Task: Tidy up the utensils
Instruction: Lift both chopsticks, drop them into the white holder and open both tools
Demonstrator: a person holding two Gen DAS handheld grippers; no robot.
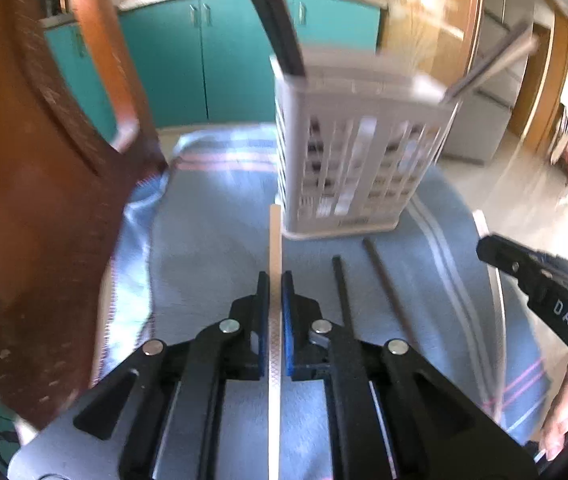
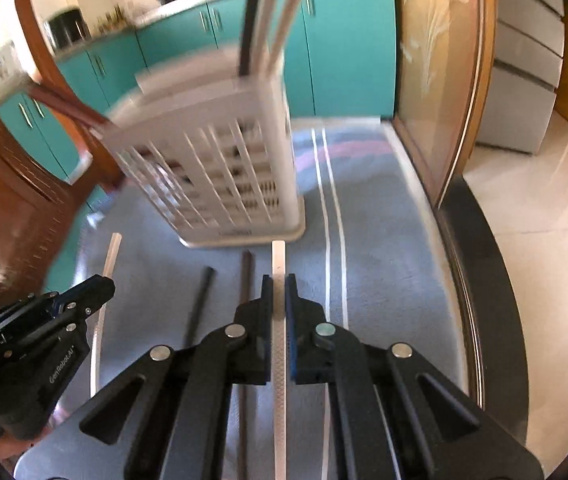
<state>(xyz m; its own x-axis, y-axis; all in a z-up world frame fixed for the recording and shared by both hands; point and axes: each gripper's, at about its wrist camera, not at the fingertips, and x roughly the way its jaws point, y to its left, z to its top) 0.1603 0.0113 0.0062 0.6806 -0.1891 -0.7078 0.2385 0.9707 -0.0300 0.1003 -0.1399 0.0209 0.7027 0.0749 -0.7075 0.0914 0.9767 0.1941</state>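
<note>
Two pale, flat chopsticks, each pinched in a gripper above a blue-grey woven cloth [image 1: 211, 216] spread over the table. Left chopstick [image 1: 275, 248], cream, square-edged and cross-hatched along its near length, clamped between the blue pads of the left gripper [image 1: 275, 286], jaws pressed tight on it. Right chopstick [image 2: 278, 264], same pale stick with the same diamond texture, nipped the same way in the right gripper [image 2: 279, 289]. Both tips pointing at the foot of a white plastic utensil holder [image 1: 348, 152], a tall slatted box with grid-like openings, standing on the cloth toward the table's far edge. Dark and pale sticks rising from its far-left compartment in the left wrist view, another long handle leaning out at its right corner; contents otherwise blurred. Two slim black chopsticks [image 2: 203, 300] lying loose on the cloth between the grippers, side by side, near the holder's base. White and pink stripes running across the cloth toward its right edge. Rounded brown wooden chair back [image 1: 43, 160] at the table's left edge; teal cabinet doors [image 1: 179, 56] beyond.
</note>
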